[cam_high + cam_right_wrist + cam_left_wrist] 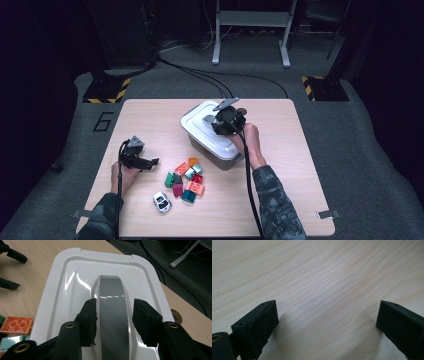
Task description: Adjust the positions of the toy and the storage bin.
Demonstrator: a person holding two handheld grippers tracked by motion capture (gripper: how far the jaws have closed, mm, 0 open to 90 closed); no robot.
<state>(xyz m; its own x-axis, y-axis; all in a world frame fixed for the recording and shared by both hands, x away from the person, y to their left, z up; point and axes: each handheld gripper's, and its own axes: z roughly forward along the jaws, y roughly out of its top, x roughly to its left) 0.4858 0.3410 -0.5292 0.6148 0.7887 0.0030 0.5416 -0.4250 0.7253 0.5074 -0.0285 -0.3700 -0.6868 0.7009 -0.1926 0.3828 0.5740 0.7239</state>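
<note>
Lid handle between parted jaws
Right hand-held gripper straddles it, pads not pressing (left hand-held gripper gapes wide, empty, over desk).

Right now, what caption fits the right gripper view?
Right tongs straddling the grey handle on the white box lid.

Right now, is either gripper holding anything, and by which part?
Nothing held. The right gripper straddles the lid's grey handle with gaps at both pads; the left gripper is open over the bare table.
</note>
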